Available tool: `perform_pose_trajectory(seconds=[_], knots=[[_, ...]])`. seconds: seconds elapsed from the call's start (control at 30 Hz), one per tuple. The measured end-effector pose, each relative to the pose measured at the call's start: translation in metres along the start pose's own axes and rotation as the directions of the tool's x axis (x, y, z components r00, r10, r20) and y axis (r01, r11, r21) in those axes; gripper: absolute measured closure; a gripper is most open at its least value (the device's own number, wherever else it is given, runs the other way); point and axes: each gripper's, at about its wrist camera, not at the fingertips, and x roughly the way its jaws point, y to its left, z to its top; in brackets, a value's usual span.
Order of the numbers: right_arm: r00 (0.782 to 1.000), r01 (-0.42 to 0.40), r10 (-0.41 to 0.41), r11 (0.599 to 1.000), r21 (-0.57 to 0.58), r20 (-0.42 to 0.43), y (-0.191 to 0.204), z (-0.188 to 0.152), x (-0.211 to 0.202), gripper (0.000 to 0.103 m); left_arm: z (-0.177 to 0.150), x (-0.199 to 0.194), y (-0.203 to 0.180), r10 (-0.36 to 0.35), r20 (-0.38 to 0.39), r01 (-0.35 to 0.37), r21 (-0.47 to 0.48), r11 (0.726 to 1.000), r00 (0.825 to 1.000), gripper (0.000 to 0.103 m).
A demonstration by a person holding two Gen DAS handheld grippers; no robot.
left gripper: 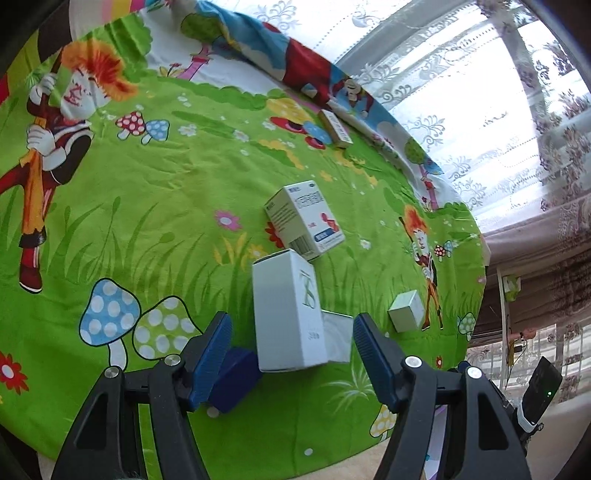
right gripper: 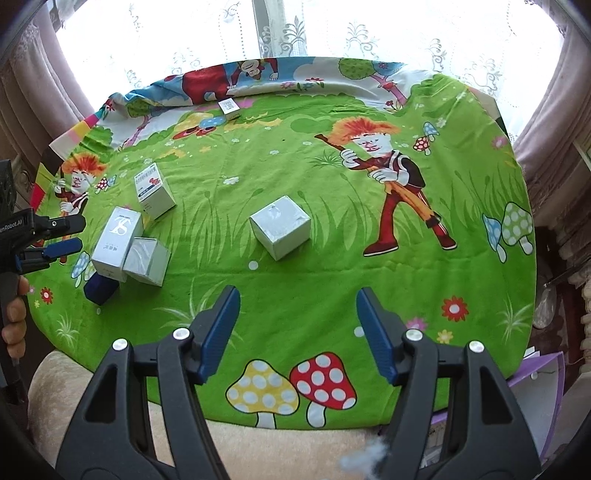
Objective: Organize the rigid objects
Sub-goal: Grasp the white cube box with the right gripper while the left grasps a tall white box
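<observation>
Tall white box point(left gripper: 290, 314) upright on the table's green cartoon cloth point(left gripper: 155, 206), in a tight cluster near the left front edge: silver box point(right gripper: 146, 260) touching its right side, small dark blue box point(left gripper: 234, 384) tucked at its base on the left, printed medicine box point(left gripper: 304, 219) just behind. Silver cube point(right gripper: 280, 226) alone mid-table, well apart from the cluster; small carton point(left gripper: 335, 128) far back near the bunched cloth fold. Left gripper point(left gripper: 291, 354) aimed down at the tall box, jaws half-wide, empty, box framed between the pads but not touched as far as visible. Right gripper point(right gripper: 295, 332) over bare cloth at the near edge, jaws likewise part open, nothing held, cube ahead and apart. Risks, judged from the layout: tall narrow box top-heavy, so a one-sided pad contact likely to tip it onto the medicine box or silver neighbour. Left pad path crowded by the blue box; clipping it would shove it toward the table edge, possibly off. Closing on the tall box probably drags the touching silver box along or pinches both. Soft, wrinkled cloth gives poor footing, so set-down could wobble or topple. Glossy foil faces on the cube may slip under the pads if gripped near a corner. Strong window glare point(right gripper: 295, 29) behind the far carton makes its edges hard to read.
</observation>
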Motion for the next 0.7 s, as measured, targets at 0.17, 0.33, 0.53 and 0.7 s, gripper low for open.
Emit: perform_pose_trajectory(seconds=[0.17, 0.33, 0.53, 0.7], knots=[[1.000, -0.011, 0.012, 0.998, -0.060, 0.006, 0.008, 0.011, 0.018, 0.034, 0.006, 0.014, 0.008, -0.025, -0.025, 0.025, -0.020, 0.999, 0.999, 0.034], [0.999, -0.039, 0.040, 0.988, -0.150, 0.008, 0.018, 0.026, 0.037, 0.034, 0.005, 0.025, 0.009, -0.055, -0.060, 0.053, -0.027, 0.998, 0.997, 0.034], [0.999, -0.043, 0.050, 0.958, -0.284, 0.016, 0.027, 0.042, 0.057, 0.033, 0.004, 0.035, 0.010, -0.073, -0.089, 0.070, -0.039, 0.997, 0.993, 0.034], [0.997, -0.082, 0.078, 0.946, -0.314, -0.025, 0.025, 0.048, 0.079, 0.030, 0.003, 0.041, 0.009, -0.092, -0.110, 0.089, -0.033, 0.995, 0.990, 0.042]])
